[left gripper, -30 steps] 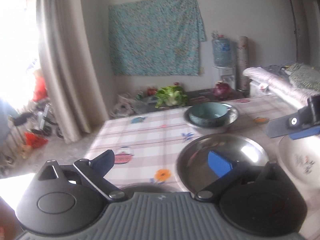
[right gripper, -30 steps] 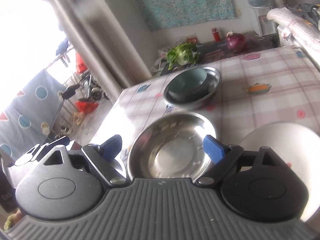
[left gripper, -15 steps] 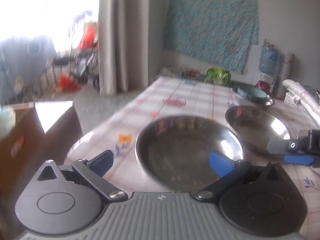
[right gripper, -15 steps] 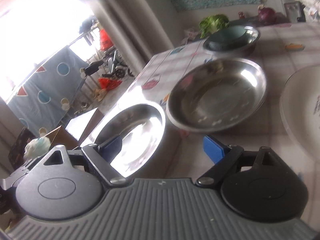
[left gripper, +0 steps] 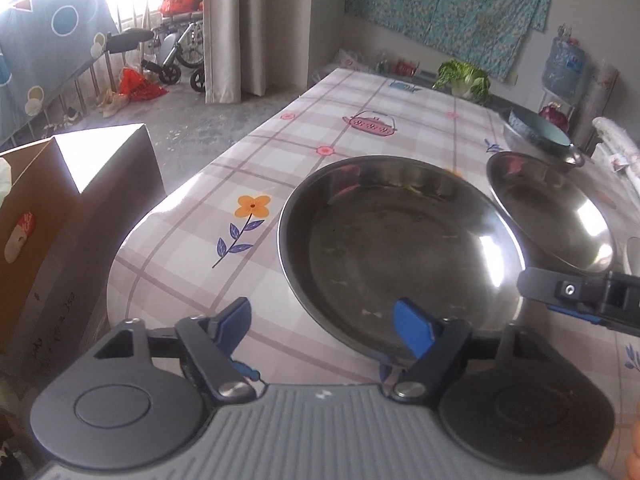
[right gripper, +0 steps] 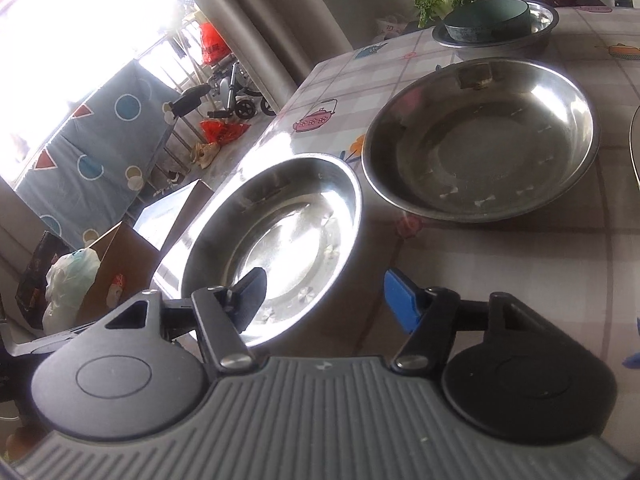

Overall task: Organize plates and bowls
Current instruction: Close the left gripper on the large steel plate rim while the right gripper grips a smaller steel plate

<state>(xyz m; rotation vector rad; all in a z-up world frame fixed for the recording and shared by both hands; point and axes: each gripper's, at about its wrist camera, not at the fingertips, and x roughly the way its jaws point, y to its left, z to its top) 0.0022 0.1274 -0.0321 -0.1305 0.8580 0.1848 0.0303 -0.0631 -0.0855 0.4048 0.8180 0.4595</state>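
Since a second ago you've swung both claws back to the table's near corner. Your left gripper [left gripper: 324, 322], jaws apart and empty, has its right finger over the near steel bowl's [left gripper: 400, 248] rim; the bowl lies just ahead and rightward. Your right gripper [right gripper: 324, 294], also spread and empty, straddles that bowl's near edge; the second steel bowl [right gripper: 480, 138] sits just beyond

Checked-cloth table [left gripper: 304, 148]; steel bowls [left gripper: 400, 248] [left gripper: 552, 208]; perhaps cabbage [left gripper: 466, 78].

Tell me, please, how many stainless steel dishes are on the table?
3: nearest steel dish at the corner, second steel dish behind it, farthest steel dish holding a teal bowl.
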